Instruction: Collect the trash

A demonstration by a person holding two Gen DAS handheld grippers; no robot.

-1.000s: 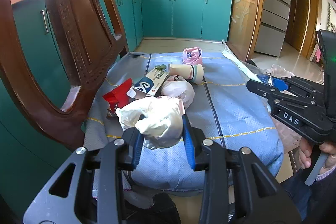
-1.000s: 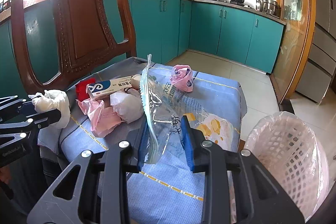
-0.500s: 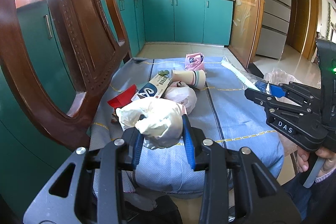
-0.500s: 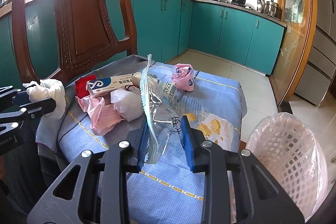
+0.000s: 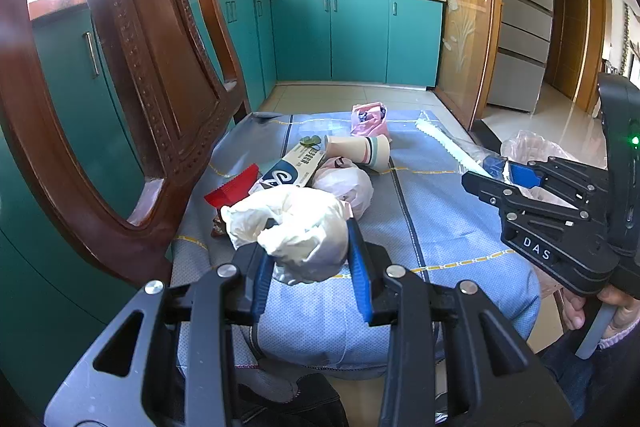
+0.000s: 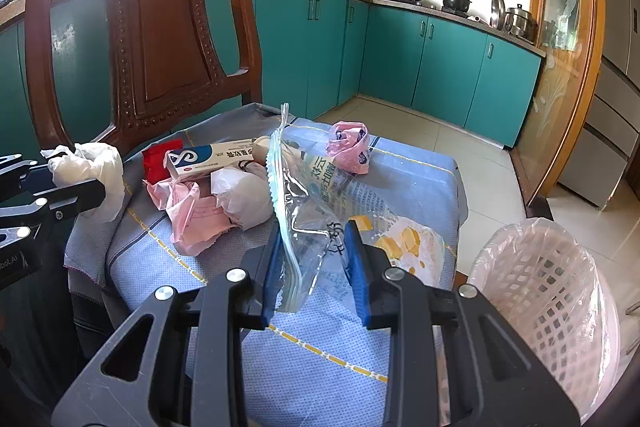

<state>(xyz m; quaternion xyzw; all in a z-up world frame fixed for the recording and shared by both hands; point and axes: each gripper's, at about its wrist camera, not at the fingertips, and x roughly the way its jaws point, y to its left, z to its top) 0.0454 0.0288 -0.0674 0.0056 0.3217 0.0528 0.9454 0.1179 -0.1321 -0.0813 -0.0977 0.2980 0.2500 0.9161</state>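
From the left wrist, the left gripper (image 5: 310, 263) stays clamped on the crumpled white bag (image 5: 296, 231) above the cloth-covered seat (image 5: 448, 223); nothing has shifted in the last second. From the right wrist, the right gripper (image 6: 316, 267) still pinches the clear plastic bag (image 6: 308, 203) (lined basket (image 6: 548, 291) just beside), so both loads look ready to drop.

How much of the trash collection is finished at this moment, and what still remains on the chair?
Nothing shows as binned yet: the lined basket looks empty as far as visible. In hand: the left gripper clamps a crumpled white bag; the right gripper pinches a clear printed bag. Left on the blue cloth: the box, red wrapper, paper cup, pink bags.
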